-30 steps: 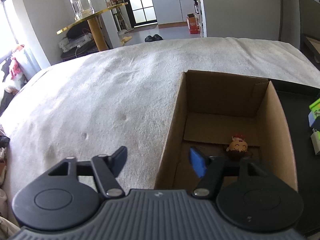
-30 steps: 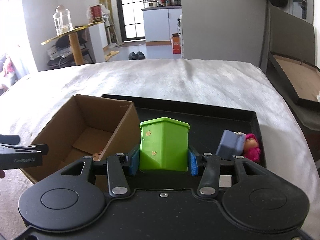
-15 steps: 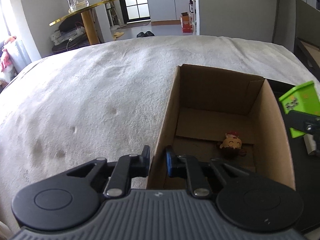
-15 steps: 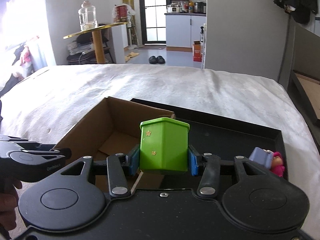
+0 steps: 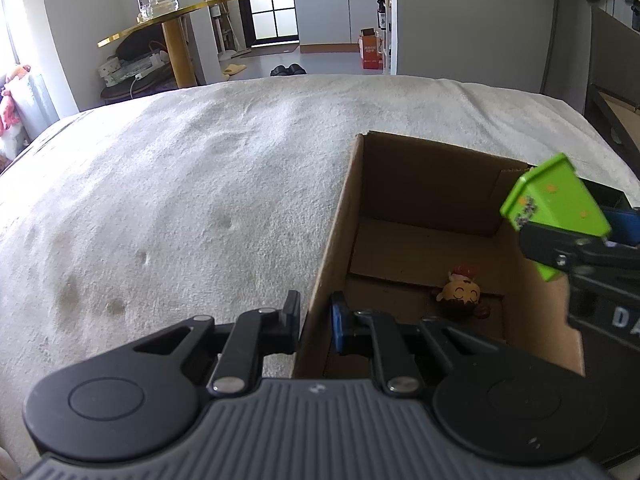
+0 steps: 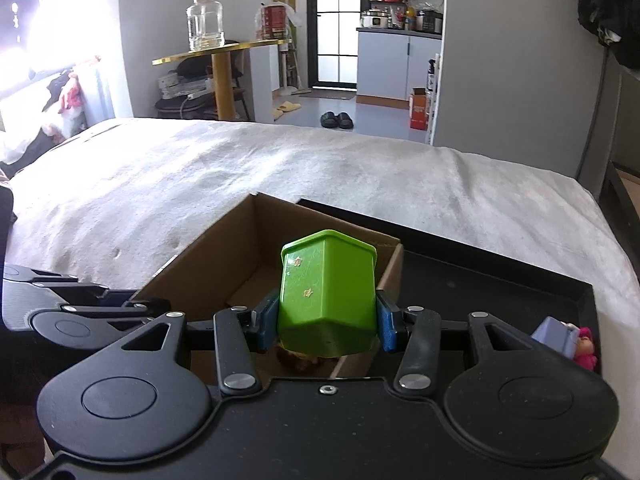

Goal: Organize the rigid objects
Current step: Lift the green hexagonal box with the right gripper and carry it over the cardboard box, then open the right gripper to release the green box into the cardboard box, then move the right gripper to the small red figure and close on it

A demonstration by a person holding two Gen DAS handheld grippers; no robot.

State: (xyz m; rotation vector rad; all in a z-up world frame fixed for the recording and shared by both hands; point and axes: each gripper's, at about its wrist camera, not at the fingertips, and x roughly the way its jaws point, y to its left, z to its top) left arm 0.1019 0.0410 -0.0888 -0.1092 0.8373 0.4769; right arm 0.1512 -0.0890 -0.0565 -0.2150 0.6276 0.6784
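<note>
Cardboard box open on top, figurine on its floor

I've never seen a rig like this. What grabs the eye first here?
The bright green box, clamped in the right gripper above the open cardboard box. The left gripper pinches that box's near wall, and a small smiling figurine lies on its floor.

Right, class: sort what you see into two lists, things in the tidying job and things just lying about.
In the job: green box in right gripper; cardboard box, gripped by left gripper; orange figure; tray toys.

Lying about: glass jar, slippers.
</note>
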